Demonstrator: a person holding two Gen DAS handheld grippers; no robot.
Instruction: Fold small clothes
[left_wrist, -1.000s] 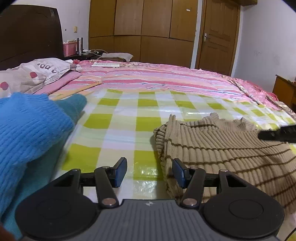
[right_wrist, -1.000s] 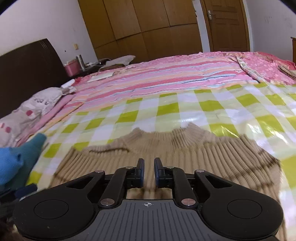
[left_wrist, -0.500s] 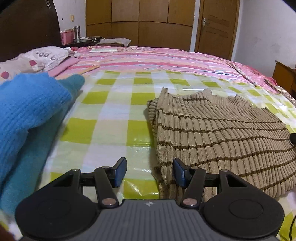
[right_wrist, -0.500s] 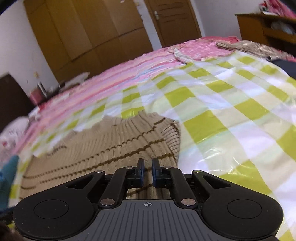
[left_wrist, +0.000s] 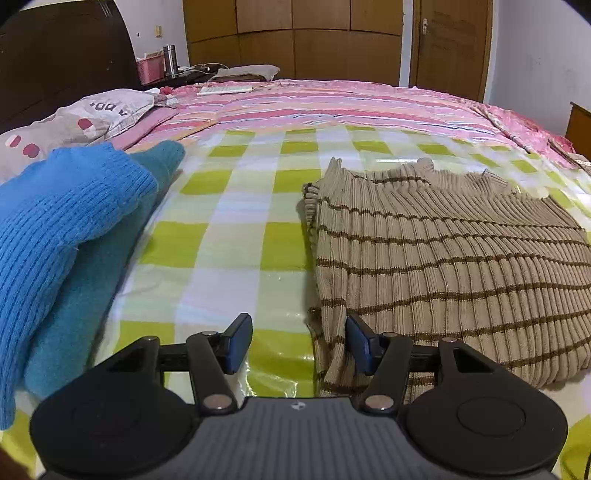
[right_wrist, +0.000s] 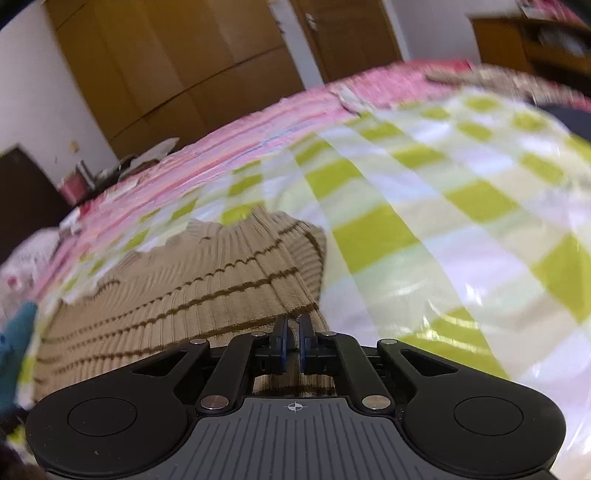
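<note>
A beige ribbed sweater with brown stripes (left_wrist: 443, 258) lies on the green-checked plastic sheet (left_wrist: 236, 236), its sleeves folded in. My left gripper (left_wrist: 299, 341) is open at the sweater's near left corner, with the hem edge between its jaws. In the right wrist view the sweater (right_wrist: 192, 288) lies left of centre. My right gripper (right_wrist: 291, 341) is nearly closed, with the sweater's near right edge between its jaws.
A blue knit and a teal knit garment (left_wrist: 74, 236) are piled at the left of the sheet. A pillow (left_wrist: 74, 122) and the pink striped bedspread (left_wrist: 332, 107) lie beyond. A wardrobe and a door stand at the far wall.
My left gripper drew back toward the sweater's near left corner. My right gripper swung from the sweater's middle to its right edge and tilted, staying nearly closed.
</note>
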